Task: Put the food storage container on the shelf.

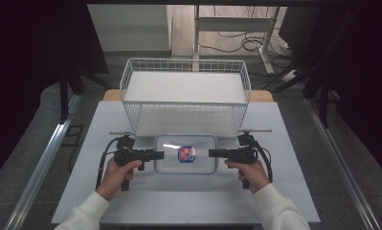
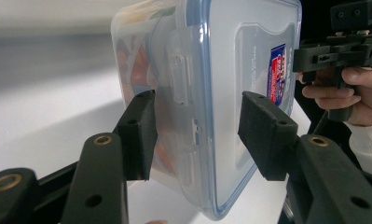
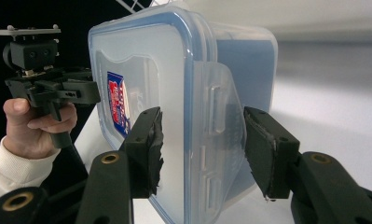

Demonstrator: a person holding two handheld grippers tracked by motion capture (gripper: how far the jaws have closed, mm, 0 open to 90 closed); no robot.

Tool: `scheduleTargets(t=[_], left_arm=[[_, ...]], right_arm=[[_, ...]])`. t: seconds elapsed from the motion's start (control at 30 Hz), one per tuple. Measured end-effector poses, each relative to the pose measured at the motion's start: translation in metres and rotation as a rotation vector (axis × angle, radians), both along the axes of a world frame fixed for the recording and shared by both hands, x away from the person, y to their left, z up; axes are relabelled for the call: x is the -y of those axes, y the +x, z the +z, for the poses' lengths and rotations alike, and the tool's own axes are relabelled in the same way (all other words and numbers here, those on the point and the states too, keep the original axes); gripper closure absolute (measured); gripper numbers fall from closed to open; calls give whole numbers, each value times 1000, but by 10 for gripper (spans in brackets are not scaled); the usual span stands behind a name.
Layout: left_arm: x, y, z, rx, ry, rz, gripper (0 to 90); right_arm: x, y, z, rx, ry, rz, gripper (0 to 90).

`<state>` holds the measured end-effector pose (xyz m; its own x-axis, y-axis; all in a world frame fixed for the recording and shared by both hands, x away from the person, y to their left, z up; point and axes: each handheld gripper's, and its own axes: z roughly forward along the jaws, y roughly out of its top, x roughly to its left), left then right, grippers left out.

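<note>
1. In the high view, I see the clear rectangular plastic food box with a blue-rimmed lid [image 1: 185, 153] at the centre of the frame, slightly below the middle, over the pale grey counter [image 1: 131, 201].
2. My left tool [image 1: 161, 154] comes in from the left of that frame and is clenched on the box's left end; in the left gripper view its two black pads sit on either side of the box's edge, one on the lid face and one on the base, right at the side latch.
3. My right tool [image 1: 211, 153] comes in from the right and grips the opposite end; in the right gripper view its pads straddle the lid rim and clip of the box [image 3: 193, 116] in the same way.
4. The red and blue label [image 1: 186, 153] lies in the middle of the lid, between the two tools.
5. Something orange and red shows through the box wall [image 2: 137, 70] at the upper left of the left gripper view; I cannot tell what it is.
6. The white wire basket [image 1: 186, 91] stands just above the box in the high view, close to its far edge.
</note>
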<state>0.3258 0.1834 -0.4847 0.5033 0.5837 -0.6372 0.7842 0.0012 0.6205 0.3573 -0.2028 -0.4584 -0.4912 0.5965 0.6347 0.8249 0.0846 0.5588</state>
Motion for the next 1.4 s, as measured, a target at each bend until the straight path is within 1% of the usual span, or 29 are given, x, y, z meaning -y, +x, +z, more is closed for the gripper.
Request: scheduleTargets(t=[0.23, 0.27, 0.3, 0.33, 0.4, 0.43, 0.47, 0.57, 0.67, 0.7, 0.77, 0.83, 1.0, 1.07, 1.17, 1.27, 1.4], left_arm=[[-6, 19, -4, 9, -1, 13, 483], [-6, 22, -3, 11, 0, 17, 482], [-7, 25, -4, 20, -3, 24, 482], [-8, 27, -4, 20, -7, 27, 482], [-8, 34, -6, 19, -6, 27, 482], [-8, 37, -7, 22, -7, 31, 480], [-8, 40, -8, 26, -6, 33, 480], [-8, 49, -11, 36, -6, 43, 478], [-7, 56, -17, 26, -3, 53, 474], [-6, 57, -19, 18, -6, 59, 473], [-5, 60, -21, 15, -4, 62, 473], [-5, 63, -22, 19, -4, 58, 472], [-3, 69, -25, 10, -2, 64, 472], [-3, 70, -26, 3, -17, 72, 473], [-4, 71, -28, -4, -28, 76, 474], [-5, 74, -29, -23, -45, 91, 474], [-5, 77, -32, -35, -68, 108, 474]], right_arm=[[-7, 21, -2, 16, -7, -1, 487], [-8, 24, -2, 24, -7, 1, 487], [-10, 32, -3, 35, -1, 0, 487], [-10, 32, -3, 35, -1, 0, 487], [-10, 37, -4, 37, 1, -7, 487], [-11, 43, -5, 46, 3, -14, 488], [-11, 43, -5, 46, 3, -14, 488], [-11, 51, -9, 46, 10, -22, 488], [-11, 58, -16, 49, 8, -24, 487], [-11, 60, -19, 42, 8, -28, 487], [-11, 64, -23, 30, 15, -31, 487], [-9, 68, -27, 30, 23, -35, 487], [-7, 72, -31, 19, 28, -48, 486], [-7, 74, -32, 19, 31, -52, 485], [-7, 75, -33, 19, 43, -66, 485], [-7, 76, -35, 9, 52, -87, 484], [-7, 79, -38, -20, 80, -122, 480]])
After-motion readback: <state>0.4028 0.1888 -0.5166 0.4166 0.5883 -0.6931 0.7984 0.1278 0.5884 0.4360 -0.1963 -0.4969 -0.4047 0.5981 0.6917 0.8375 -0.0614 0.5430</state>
